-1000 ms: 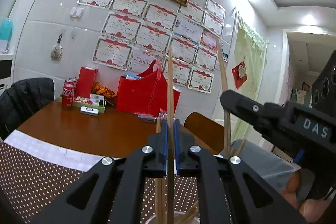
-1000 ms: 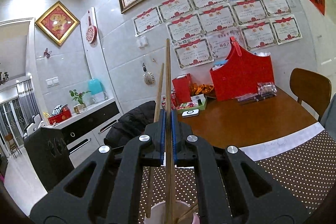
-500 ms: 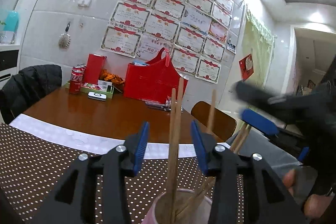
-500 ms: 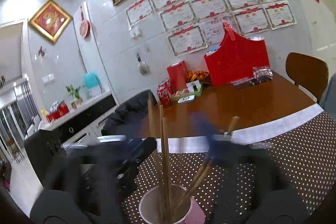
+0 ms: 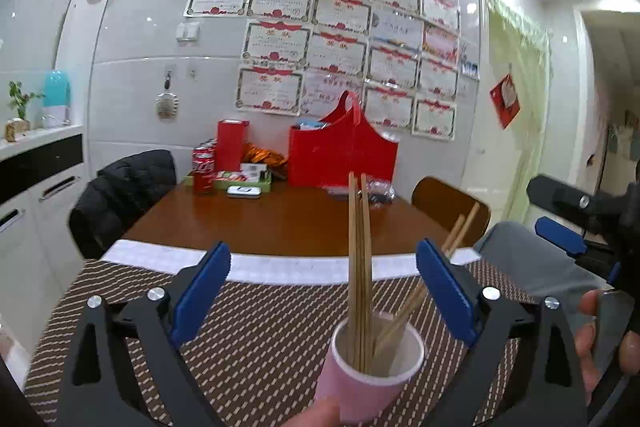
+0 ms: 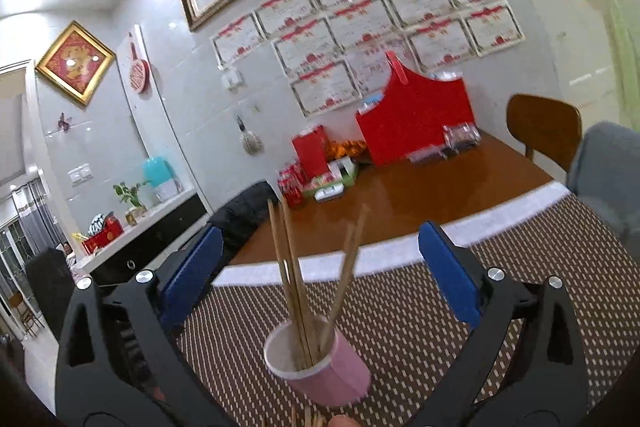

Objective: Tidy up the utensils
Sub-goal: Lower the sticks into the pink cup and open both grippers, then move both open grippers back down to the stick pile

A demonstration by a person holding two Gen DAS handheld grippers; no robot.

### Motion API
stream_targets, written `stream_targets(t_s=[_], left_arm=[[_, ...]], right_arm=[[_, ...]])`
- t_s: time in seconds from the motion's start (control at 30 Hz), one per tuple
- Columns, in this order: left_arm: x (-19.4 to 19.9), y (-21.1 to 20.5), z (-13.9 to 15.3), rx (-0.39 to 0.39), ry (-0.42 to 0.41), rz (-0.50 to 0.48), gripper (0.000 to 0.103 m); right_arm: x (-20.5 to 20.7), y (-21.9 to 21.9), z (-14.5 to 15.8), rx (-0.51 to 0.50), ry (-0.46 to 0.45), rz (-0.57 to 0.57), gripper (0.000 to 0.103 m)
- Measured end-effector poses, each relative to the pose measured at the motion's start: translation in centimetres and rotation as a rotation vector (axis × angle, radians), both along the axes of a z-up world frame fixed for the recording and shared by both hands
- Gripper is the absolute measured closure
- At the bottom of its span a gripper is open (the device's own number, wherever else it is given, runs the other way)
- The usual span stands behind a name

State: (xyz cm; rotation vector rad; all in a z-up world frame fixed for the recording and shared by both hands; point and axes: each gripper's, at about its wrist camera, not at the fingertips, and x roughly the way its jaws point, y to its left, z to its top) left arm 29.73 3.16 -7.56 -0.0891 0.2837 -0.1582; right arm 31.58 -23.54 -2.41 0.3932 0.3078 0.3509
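A pink paper cup [image 5: 370, 375] stands on the brown dotted placemat [image 5: 256, 331] and holds several wooden chopsticks [image 5: 359, 267]. My left gripper [image 5: 322, 287] is open and empty, its blue pads either side of the upright chopsticks, just behind the cup. In the right wrist view the same cup [image 6: 320, 367] holds the chopsticks [image 6: 298, 287], some upright and some leaning right. My right gripper [image 6: 318, 275] is open and empty, pulled back above the cup. The right gripper also shows at the right edge of the left wrist view [image 5: 576, 223].
The wooden table [image 5: 280, 219] carries a red bag [image 5: 340, 155], a red box [image 5: 230, 147], cola cans [image 5: 203, 171] and a snack tray at the back. A dark jacket hangs on a chair [image 5: 120, 195] at left. A wooden chair [image 5: 448, 203] stands at right.
Both grippers were shut on chopsticks above the cup. They have opened, the chopsticks have dropped into the cup, and both grippers have drawn back.
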Motion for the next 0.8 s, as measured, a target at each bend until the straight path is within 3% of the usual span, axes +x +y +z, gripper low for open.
stream_targets(t_s=[0.33, 0.8], left_arm=[[-5.9, -0.4, -0.6, 0.024, 0.064, -0.013, 0.01], [-9.7, -0.4, -2.5, 0.003, 0.127, -0.016, 0.01]], right_arm=[[-4.2, -1.6, -3.2, -0.042, 0.151, -0.007, 0.006], [-8.5, -1.0, -5.3, -0.108, 0.23, 0.029, 0.006]])
